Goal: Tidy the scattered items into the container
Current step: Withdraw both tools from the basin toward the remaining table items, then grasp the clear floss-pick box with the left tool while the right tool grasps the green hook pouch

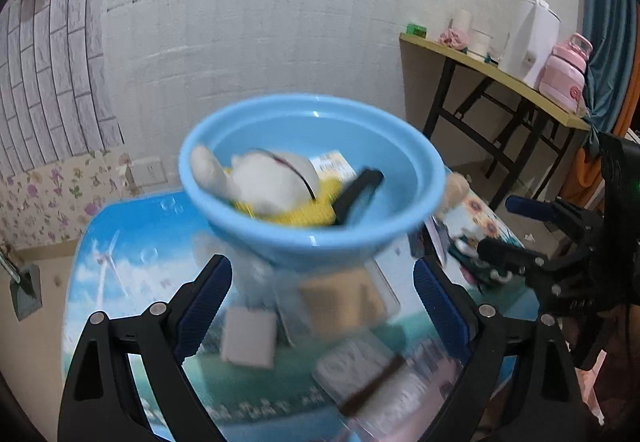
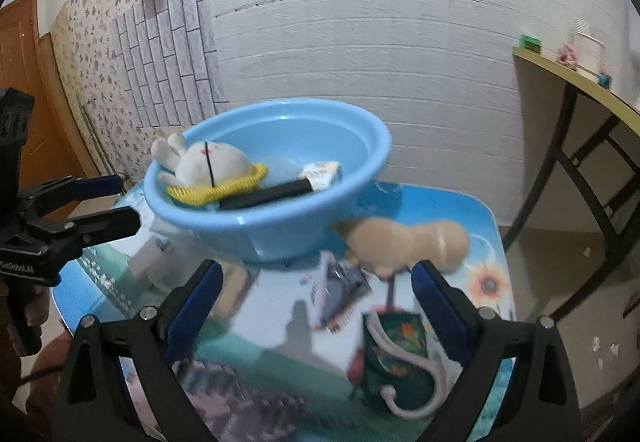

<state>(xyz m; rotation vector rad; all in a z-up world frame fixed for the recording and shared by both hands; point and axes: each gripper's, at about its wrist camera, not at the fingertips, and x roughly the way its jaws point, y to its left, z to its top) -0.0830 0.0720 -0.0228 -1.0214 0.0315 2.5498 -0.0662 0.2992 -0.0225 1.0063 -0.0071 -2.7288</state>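
Both tools are held wide apart: left tool (image 1: 322, 294), right tool (image 2: 316, 302). Ahead of them, the blue bowl (image 2: 360, 145) is set on the desk (image 2: 486, 217). "GenRobot.AI" can be read on the left tool.

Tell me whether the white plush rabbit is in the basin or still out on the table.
In. The white plush rabbit lies inside the blue basin, ears over the rim.

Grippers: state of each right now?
Left gripper: open, holding nothing.
Right gripper: open, holding nothing.
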